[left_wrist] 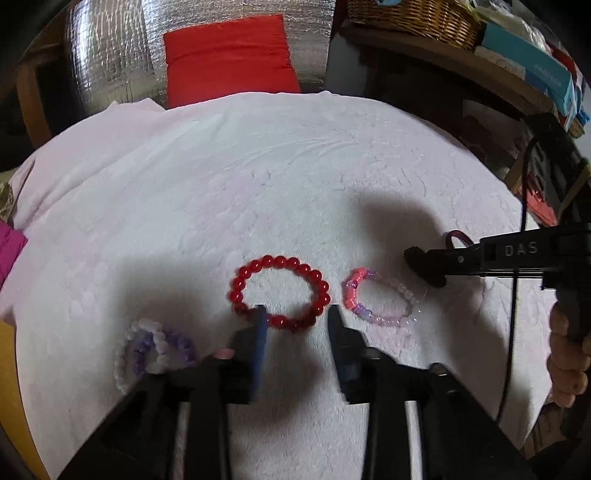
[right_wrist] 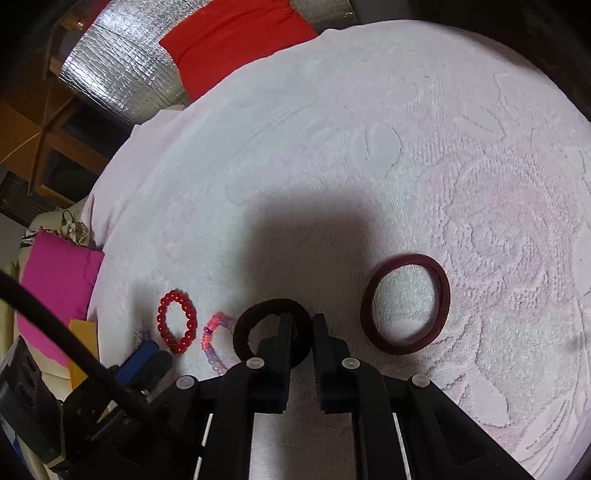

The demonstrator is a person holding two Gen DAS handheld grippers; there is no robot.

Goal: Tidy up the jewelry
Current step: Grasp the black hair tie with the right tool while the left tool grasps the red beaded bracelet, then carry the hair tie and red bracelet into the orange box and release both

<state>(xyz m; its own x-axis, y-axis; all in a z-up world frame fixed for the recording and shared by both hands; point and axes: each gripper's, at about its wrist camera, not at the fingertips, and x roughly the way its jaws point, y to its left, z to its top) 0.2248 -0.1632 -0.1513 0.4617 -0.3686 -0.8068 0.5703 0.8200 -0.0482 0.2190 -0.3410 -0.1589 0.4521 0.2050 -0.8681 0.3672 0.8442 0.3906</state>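
On a pale pink towel [left_wrist: 258, 166] lie a red bead bracelet [left_wrist: 280, 260], a pink and lilac bead bracelet [left_wrist: 349, 295] to its right, and a white and purple bracelet [left_wrist: 147, 328] at the near left. My left gripper [left_wrist: 297, 321] is open, its left fingertip over the red bracelet's near rim, and nothing is pinched. In the right wrist view my right gripper [right_wrist: 303, 325] is shut on a black hair tie [right_wrist: 242, 332], one finger through its loop. A maroon hair tie [right_wrist: 441, 295] lies flat to the right. The red bracelet [right_wrist: 159, 317] and the left gripper's blue pads [right_wrist: 144, 358] show at the left.
A red cloth [left_wrist: 229, 55] on silver foil [left_wrist: 107, 55] lies beyond the towel's far edge. A wicker basket [left_wrist: 413, 14] and boxes [left_wrist: 535, 62] fill a shelf at the back right. A magenta cloth [right_wrist: 55, 280] lies off the left edge. A hand [left_wrist: 565, 354] holds the right gripper [left_wrist: 424, 266].
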